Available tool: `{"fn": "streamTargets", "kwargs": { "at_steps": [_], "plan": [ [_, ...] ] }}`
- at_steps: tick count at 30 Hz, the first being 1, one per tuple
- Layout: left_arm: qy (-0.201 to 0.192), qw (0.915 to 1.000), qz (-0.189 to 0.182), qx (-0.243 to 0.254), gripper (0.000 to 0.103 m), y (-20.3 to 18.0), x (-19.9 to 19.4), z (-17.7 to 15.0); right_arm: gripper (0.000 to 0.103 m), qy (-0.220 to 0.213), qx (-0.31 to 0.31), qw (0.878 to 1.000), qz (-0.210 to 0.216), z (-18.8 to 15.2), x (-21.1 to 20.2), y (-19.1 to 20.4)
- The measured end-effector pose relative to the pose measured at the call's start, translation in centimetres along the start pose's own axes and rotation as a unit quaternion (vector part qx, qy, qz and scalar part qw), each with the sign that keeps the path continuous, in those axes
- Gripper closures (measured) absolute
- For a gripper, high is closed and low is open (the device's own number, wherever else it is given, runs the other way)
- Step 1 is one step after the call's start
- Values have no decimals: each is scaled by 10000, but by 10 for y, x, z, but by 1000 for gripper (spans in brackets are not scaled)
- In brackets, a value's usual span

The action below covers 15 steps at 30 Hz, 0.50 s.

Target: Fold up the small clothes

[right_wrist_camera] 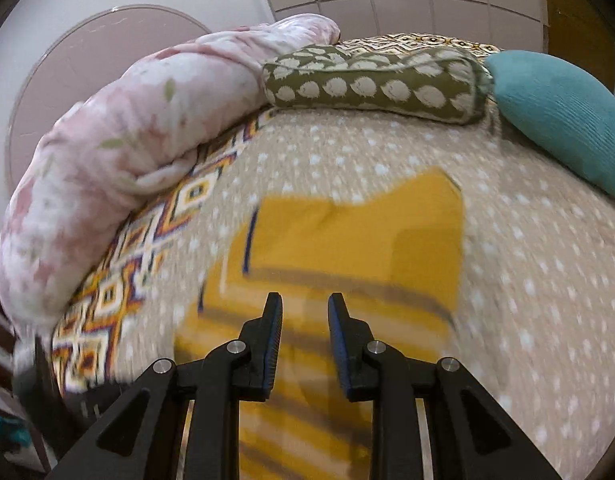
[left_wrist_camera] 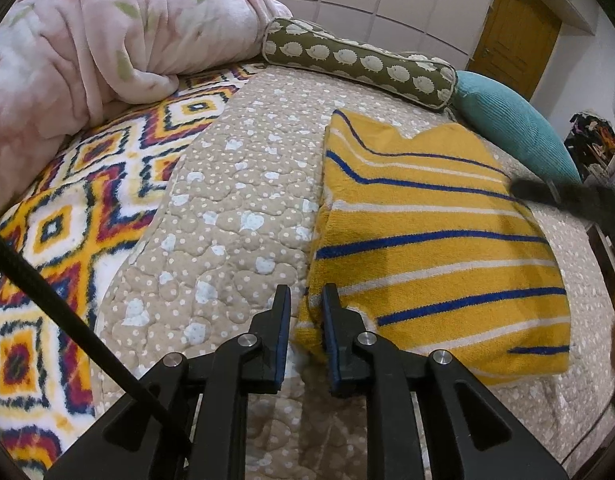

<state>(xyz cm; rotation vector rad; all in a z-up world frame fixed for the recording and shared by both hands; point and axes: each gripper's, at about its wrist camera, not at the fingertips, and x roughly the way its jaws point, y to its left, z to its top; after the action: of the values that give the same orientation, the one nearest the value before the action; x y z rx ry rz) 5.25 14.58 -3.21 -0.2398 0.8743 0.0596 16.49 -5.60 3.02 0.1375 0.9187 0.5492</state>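
Note:
A yellow garment (left_wrist_camera: 427, 248) with blue and white stripes lies folded on the beige dotted quilt (left_wrist_camera: 235, 200). My left gripper (left_wrist_camera: 305, 292) sits low at the garment's near left corner. Its jaws stand a narrow gap apart, and the corner's edge shows in that gap without the pads pressing on it. In the right wrist view the picture is blurred. There my right gripper (right_wrist_camera: 305, 300) hangs open above the garment (right_wrist_camera: 347, 232) with nothing between its fingers. A dark blurred shape (left_wrist_camera: 547, 194) at the garment's far right edge is that gripper as the left wrist view shows it.
A bunched pink blanket (left_wrist_camera: 87, 40) fills the back left, over a bright diamond-patterned blanket (left_wrist_camera: 67, 220). An olive bolster (left_wrist_camera: 359, 62) and a teal pillow (left_wrist_camera: 515, 128) line the far edge. A black cable (left_wrist_camera: 47, 300) crosses the lower left. A wooden door (left_wrist_camera: 515, 32) stands behind.

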Motion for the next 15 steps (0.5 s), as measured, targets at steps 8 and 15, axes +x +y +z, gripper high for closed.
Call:
{"fn": "streamTargets", "kwargs": {
  "at_steps": [8,15],
  "plan": [
    [-10,10000,-23,-75,81,3,1,0,73,-136,-258,9985,-468,-90,-39,-11],
    [16,9998,-40,-184,73,9,1,1,72,-310,324,9982,-398,-112,-73,-39]
  ]
}}
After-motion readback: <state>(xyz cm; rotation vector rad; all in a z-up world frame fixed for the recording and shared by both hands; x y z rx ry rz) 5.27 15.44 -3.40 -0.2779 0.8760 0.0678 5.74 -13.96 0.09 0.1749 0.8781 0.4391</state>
